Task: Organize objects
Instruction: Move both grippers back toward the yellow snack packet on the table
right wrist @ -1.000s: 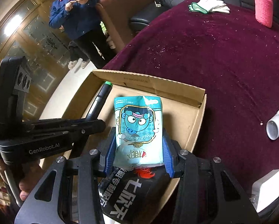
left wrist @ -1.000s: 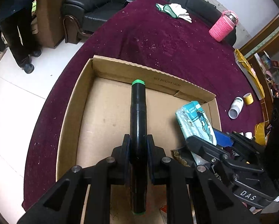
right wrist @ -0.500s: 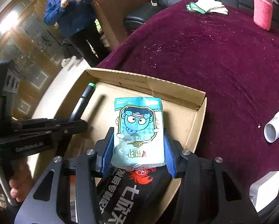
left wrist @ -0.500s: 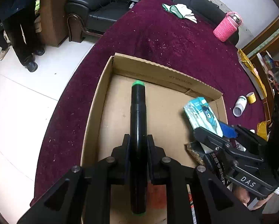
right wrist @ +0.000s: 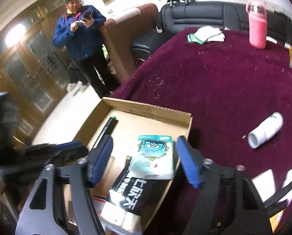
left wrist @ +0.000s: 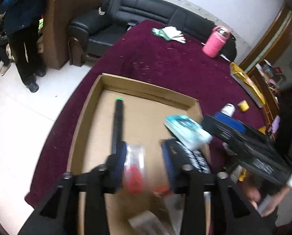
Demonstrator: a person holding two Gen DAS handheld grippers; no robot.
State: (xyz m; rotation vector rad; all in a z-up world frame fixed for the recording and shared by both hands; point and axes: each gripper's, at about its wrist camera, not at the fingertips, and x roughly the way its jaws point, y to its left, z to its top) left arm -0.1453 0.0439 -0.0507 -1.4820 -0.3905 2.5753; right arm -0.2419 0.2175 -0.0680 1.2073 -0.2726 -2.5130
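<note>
A round table under a burgundy cloth (right wrist: 234,82) fills the room's middle, with a black leather sofa (left wrist: 155,13) at its far side and a bystander (right wrist: 81,39) on the pale floor to the left. Far across the cloth lie white gloves (right wrist: 208,33) and a pink bottle (right wrist: 257,27); a white bottle (right wrist: 265,133) lies on its side to the right. The cardboard box (right wrist: 155,110) (shallow, open-topped) holds a black marker (left wrist: 117,121) at its left and a teal tissue pack (right wrist: 153,156) on a black packet (right wrist: 134,192). The left gripper (left wrist: 144,166) and the right gripper (right wrist: 146,160) are both opening, gripping nothing, the pack lying free between the right one's fingers.
</note>
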